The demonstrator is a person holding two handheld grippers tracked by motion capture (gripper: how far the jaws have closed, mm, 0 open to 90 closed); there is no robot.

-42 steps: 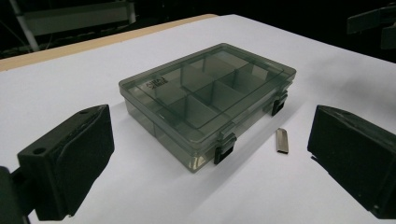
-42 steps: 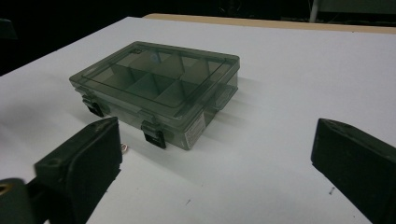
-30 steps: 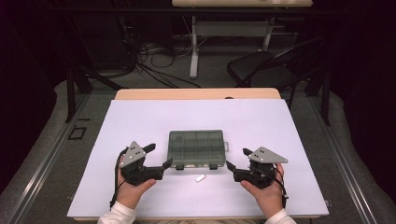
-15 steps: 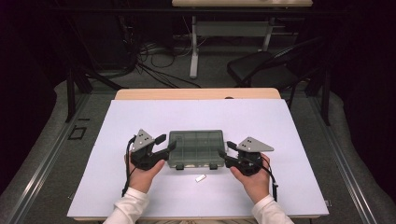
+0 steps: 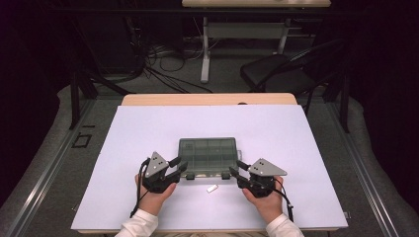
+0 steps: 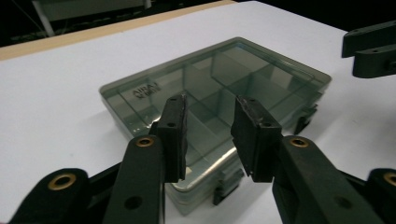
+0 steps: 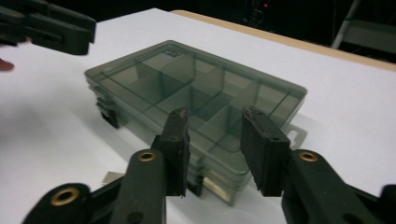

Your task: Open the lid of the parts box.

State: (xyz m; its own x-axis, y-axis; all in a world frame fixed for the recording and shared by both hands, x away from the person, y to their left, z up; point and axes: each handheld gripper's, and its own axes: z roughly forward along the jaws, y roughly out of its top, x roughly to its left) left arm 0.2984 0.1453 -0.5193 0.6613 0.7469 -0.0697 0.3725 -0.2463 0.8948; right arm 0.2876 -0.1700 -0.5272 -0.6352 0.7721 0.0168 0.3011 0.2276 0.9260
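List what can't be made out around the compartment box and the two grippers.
- Compartment box: contents unclear through its tinted lid, every view.
- Embossed lid lettering: blurred, left gripper view.
- Small white piece: too small to identify, high view.
- Left gripper, right gripper: contact with the box hidden behind their fingers.

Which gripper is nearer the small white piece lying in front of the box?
Right. The right gripper sits just right of the white piece; the left gripper is farther off, to its upper left.
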